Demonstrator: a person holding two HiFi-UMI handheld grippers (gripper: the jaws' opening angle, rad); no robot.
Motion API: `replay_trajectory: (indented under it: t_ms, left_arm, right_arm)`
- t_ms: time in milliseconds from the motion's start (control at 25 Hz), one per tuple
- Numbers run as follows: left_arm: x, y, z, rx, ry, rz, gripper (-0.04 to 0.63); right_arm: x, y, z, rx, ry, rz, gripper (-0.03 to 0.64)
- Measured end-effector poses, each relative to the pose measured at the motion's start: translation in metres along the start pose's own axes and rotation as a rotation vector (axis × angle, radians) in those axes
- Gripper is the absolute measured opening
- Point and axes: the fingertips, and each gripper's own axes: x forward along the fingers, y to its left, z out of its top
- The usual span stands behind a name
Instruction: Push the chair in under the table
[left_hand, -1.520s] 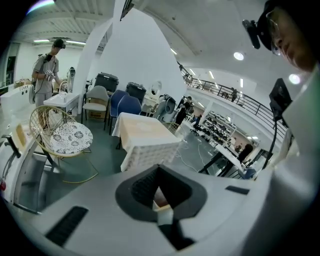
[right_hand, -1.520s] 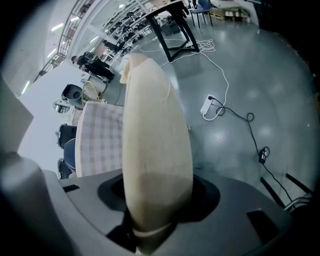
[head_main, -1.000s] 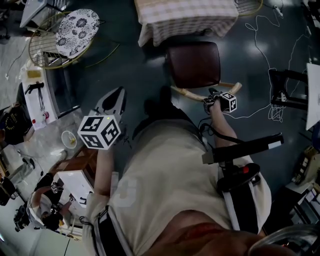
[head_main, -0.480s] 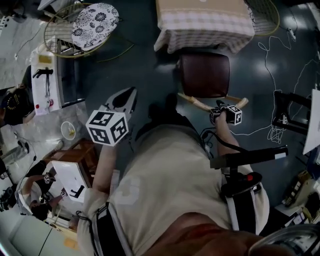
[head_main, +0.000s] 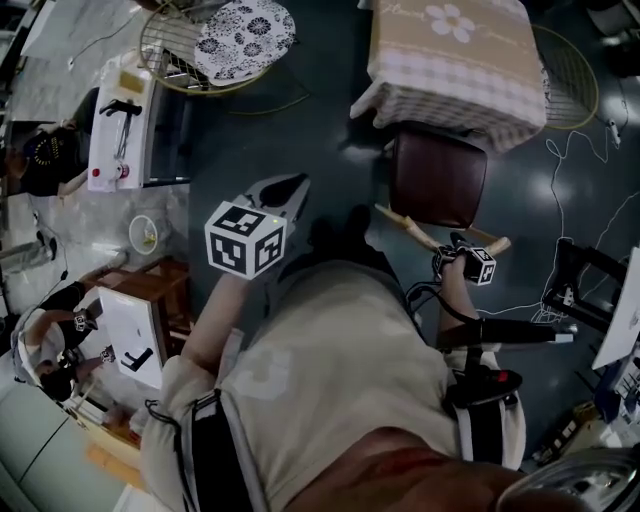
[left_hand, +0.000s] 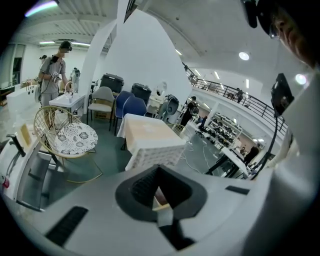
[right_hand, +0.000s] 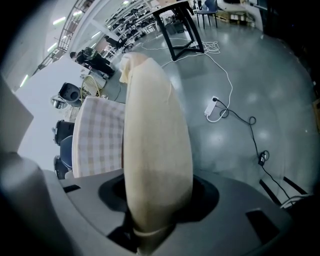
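Pushing is the step in hand — the chair (head_main: 437, 182) stands on the dark floor with the front edge of its maroon seat just meeting the hanging hem of the checked cloth (head_main: 470, 95), so nearly all of the seat is out from under the tabletop (head_main: 450, 35). It looks a light piece: a padded, squarish seat and a pale, curved wooden backrest (right_hand: 156, 125), smooth, rounded and thick enough to fill the jaws. My right hand-held gripper (head_main: 462, 256) is clamped across that backrest toward its right end, jaws about half spread with the wood wedged between them. Because the grip is off centre, I judge the chair could swing as it slides. The next move therefore calls for a steady, level shove straight toward the tabletop, steering the seat between legs I cannot see beneath the cloth — and stopping once the backrest nears the hem. My left hand-held gripper (head_main: 288, 186) hangs in the air well apart from the chair, jaws pressed together on nothing. A white cable (right_hand: 216, 114) trails on the floor to the right, off the chair's path as far as I can judge.
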Motion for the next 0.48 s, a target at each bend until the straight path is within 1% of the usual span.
replay_trajectory:
  t_ms: [160,280,480]
  left_arm:
    - [-0.002,0.01,-0.003,-0.008,0.006,0.0,0.006]
    - [-0.006,0.018,-0.005,-0.012,0.004,0.008,0.006]
    - [0.001,0.012,-0.003,-0.014,0.018,0.012,0.006]
  right_arm:
    - [0.002,0.001,-0.002,0.001,-0.013,0.0,0.187]
    - [0.005,-0.005,-0.008,0.001,-0.013,-0.025,0.186]
    - [0.007,0.006,-0.003,-0.005,0.003,-0.014,0.189]
